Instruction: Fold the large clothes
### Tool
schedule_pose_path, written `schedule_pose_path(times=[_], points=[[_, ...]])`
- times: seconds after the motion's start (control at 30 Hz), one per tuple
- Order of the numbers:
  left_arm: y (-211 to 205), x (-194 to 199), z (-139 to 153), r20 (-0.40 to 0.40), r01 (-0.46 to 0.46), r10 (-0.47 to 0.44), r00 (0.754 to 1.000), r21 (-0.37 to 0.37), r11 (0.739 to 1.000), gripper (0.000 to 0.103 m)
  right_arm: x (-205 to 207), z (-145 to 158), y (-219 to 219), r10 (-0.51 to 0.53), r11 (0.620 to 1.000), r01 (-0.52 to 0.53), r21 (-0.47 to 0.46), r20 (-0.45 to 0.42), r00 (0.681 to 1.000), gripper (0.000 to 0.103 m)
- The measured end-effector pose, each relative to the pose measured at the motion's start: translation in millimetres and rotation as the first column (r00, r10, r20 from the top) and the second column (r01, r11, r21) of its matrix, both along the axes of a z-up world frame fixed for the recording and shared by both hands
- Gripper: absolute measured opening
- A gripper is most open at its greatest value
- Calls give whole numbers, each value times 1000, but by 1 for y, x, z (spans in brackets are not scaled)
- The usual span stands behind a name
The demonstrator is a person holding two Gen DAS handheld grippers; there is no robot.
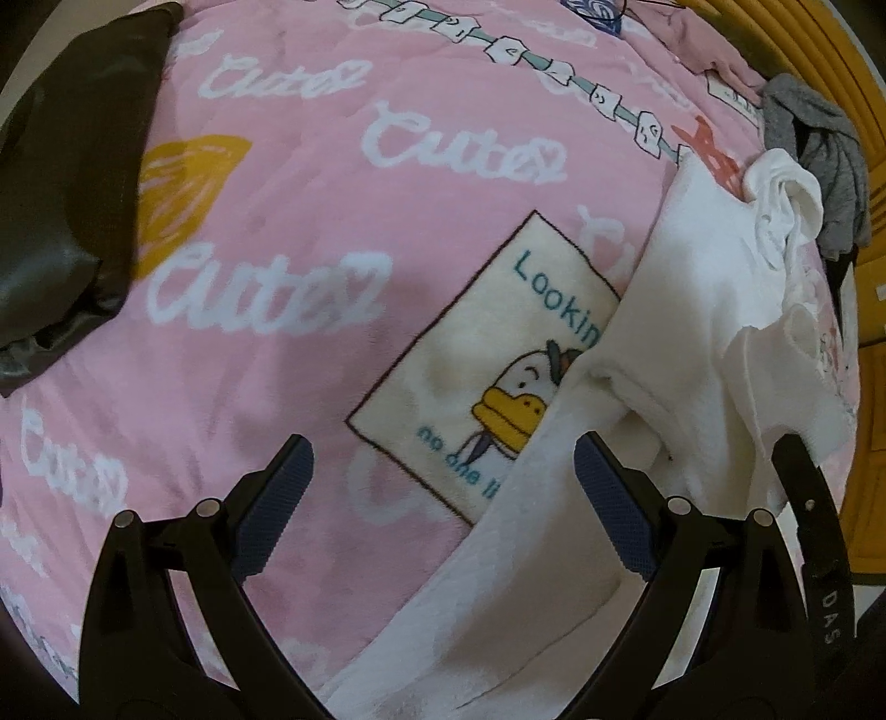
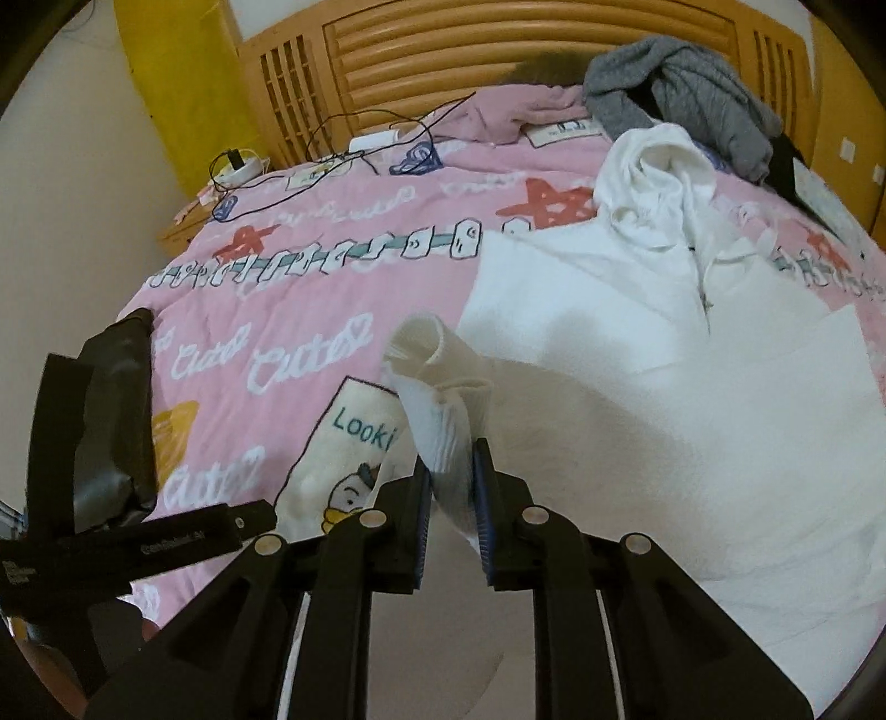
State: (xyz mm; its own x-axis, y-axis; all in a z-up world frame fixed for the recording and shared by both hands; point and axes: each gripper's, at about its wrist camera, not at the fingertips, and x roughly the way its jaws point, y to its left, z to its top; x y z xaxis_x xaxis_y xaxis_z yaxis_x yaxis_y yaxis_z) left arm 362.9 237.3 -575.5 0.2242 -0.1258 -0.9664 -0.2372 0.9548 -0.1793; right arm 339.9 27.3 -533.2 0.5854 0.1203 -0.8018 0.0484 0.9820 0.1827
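A large white hoodie point(image 2: 664, 415) lies spread on the pink blanket point(image 2: 332, 288), its hood point(image 2: 653, 166) bunched toward the headboard. My right gripper point(image 2: 451, 459) is shut on the ribbed cuff of the hoodie's sleeve point(image 2: 432, 354), which stands up out of the jaws above the cloth. In the left wrist view the hoodie point(image 1: 692, 310) fills the right side. My left gripper point(image 1: 443, 448) is open above the blanket point(image 1: 277, 221), pointing steeply down. The hoodie's left edge runs under the right half of the gap, and nothing is pinched between the pads.
A folded black garment point(image 1: 55, 194) point(image 2: 111, 415) lies at the blanket's left edge. A grey knit garment point(image 2: 681, 88) point(image 1: 819, 155) is heaped by the wooden headboard point(image 2: 498, 44). Black cables and a white power strip point(image 2: 243, 166) sit at the far left corner.
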Motion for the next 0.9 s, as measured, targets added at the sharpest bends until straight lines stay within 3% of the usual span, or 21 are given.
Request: schedule_pose_path(times=[0.23, 0.43, 0.6, 0.73, 0.87, 0.9], points=[[12, -2, 13, -13, -62, 62, 998, 23, 998, 93, -8, -20, 5, 26, 999, -25, 22, -32, 999, 16], [11, 3, 32, 15, -48, 48, 999, 48, 998, 93, -10, -42, 13, 52, 999, -53, -13, -35, 998, 16], [-5, 19, 65, 69, -12, 10, 998, 25, 1000, 93, -18, -36, 23, 135, 991, -135, 2, 18, 991, 56], [-35, 35, 89, 122, 76, -77, 990, 13, 997, 93, -32, -13, 8, 167, 983, -170, 64, 45, 985, 56], [-83, 51, 93, 114, 197, -191, 975, -44, 979, 93, -53, 0, -63, 82, 980, -83, 182, 12, 997, 27], [-104, 55, 89, 101, 252, -247, 964, -35, 967, 93, -58, -3, -81, 41, 979, -41, 199, 2, 999, 27]])
